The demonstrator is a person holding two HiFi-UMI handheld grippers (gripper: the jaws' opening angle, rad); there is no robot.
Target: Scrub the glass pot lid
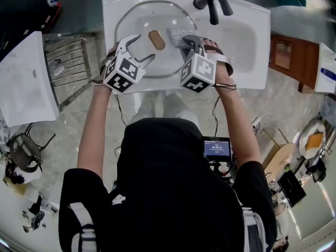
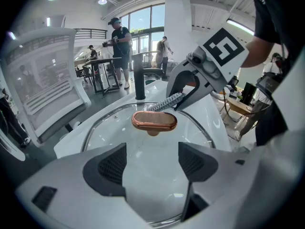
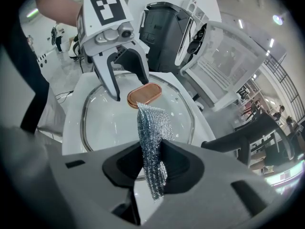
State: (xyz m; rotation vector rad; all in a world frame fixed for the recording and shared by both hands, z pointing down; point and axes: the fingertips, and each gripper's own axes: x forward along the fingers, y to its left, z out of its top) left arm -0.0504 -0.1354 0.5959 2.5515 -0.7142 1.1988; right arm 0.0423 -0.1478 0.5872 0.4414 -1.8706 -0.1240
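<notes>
Glass lid [image 1: 139, 28] lies flat in sink [image 1: 247, 20]. Right tool [image 3: 152, 162] clenched on steel scrubber [image 3: 151, 128], held over the glass (ready to scrub). Left tool [image 2: 150, 163] released, jaws spread over near rim, probably to steady it.

Glass pot lid [image 1: 143, 24], round, metal-rimmed (copper oval knob [image 1: 156, 40] up), lying seemingly flat in white basin [image 1: 247, 41]

Black short-sleeved shirt [image 1: 173, 193]. White left gripper [image 1: 146, 46], right gripper [image 1: 185, 42]; black-and-white marker cubes [image 1: 198, 72]; dark pads [image 2: 112, 168] on jaws.
</notes>
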